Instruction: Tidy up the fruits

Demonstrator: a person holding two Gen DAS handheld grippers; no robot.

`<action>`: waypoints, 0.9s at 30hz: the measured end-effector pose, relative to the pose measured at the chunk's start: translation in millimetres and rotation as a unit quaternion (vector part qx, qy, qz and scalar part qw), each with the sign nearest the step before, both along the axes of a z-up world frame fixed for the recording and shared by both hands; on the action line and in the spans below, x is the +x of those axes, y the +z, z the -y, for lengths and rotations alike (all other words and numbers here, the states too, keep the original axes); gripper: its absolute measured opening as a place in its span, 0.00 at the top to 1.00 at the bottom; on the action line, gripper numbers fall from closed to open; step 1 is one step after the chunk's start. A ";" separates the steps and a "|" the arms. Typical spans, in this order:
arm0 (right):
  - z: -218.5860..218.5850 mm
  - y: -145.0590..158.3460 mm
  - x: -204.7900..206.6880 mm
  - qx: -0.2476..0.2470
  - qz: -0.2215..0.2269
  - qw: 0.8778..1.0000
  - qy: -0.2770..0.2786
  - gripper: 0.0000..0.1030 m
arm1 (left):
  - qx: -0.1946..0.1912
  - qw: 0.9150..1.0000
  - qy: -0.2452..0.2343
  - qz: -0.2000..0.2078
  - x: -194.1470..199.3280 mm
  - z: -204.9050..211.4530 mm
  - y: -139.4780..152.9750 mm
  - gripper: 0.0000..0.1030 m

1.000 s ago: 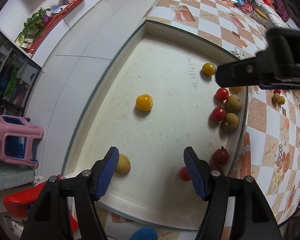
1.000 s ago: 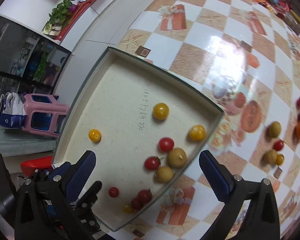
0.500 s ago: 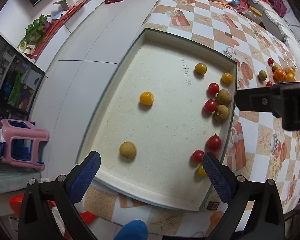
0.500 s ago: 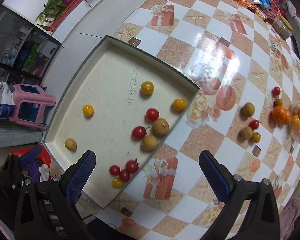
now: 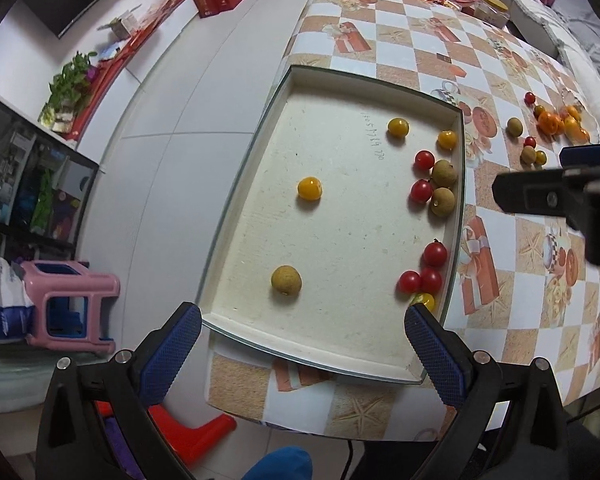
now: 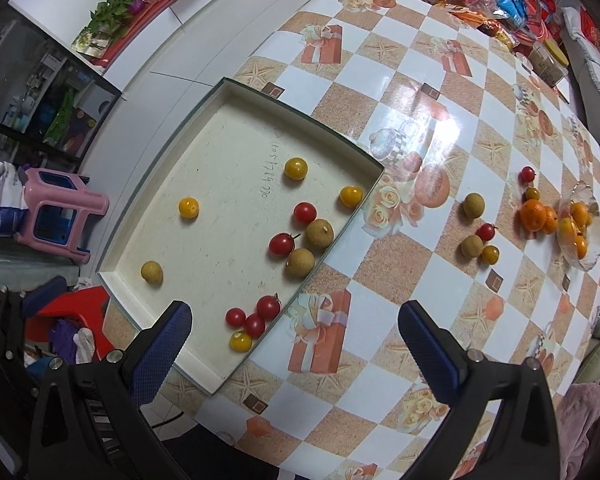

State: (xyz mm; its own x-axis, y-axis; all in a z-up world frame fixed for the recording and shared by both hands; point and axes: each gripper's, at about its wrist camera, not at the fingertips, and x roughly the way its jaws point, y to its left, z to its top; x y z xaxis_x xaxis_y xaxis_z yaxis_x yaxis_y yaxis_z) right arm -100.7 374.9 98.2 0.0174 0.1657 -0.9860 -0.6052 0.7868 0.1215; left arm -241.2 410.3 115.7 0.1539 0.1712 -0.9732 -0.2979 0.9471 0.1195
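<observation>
Fruits lie in two lots: most sit in the tray (image 5: 236,216), chiefly along its right wall, and a smaller lot (image 6: 482,236) rests on the checkered surface (image 6: 420,120) well right of the tray, with oranges (image 6: 538,216) beyond. The left gripper (image 5: 302,344) hangs above the tray's near edge, its jaws having just been opening, now wide with nothing between; a brown fruit (image 5: 286,280) lies just ahead of its fingers (image 5: 168,354). The right gripper (image 6: 296,344) is likewise wide and empty over the tray's near right corner. Judging by this, a drop is done; next comes a reach right for a loose fruit.
</observation>
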 end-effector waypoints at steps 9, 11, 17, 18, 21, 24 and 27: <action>2.7 6.8 -9.2 -0.003 0.011 1.000 0.004 0.00 | 0.009 1.000 -0.021 0.005 0.4 5.9 10.5 0.01; 2.4 8.2 -9.6 -0.003 0.013 1.000 0.006 0.00 | 0.011 1.000 -0.026 0.005 -0.6 8.7 11.7 0.01; 2.0 10.3 -10.7 -0.003 0.017 1.000 0.008 0.00 | 0.020 0.999 -0.038 0.004 -3.4 15.8 14.3 0.01; 1.8 10.9 -10.8 -0.003 0.017 1.000 0.009 0.00 | 0.020 0.999 -0.038 0.003 -3.9 16.0 14.5 0.01; 0.8 12.7 -11.2 -0.001 0.020 1.000 0.012 0.00 | 0.020 0.999 -0.038 0.002 -5.0 16.8 14.8 0.01; -0.5 13.1 -12.1 0.000 0.021 1.000 0.016 0.00 | 0.020 0.999 -0.037 0.002 -6.4 17.7 15.4 0.01; -1.9 12.8 -13.5 0.000 0.024 1.000 0.020 0.00 | 0.023 0.999 -0.038 0.001 -8.5 19.7 15.9 0.01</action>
State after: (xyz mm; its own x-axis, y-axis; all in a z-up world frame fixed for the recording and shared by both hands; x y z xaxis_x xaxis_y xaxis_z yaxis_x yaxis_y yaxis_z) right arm -114.2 376.8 111.0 0.0575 0.1675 -0.9842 -0.6407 0.7622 0.0923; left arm -249.7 390.6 131.6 0.1710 0.2043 -0.9639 -0.2256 0.9604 0.1635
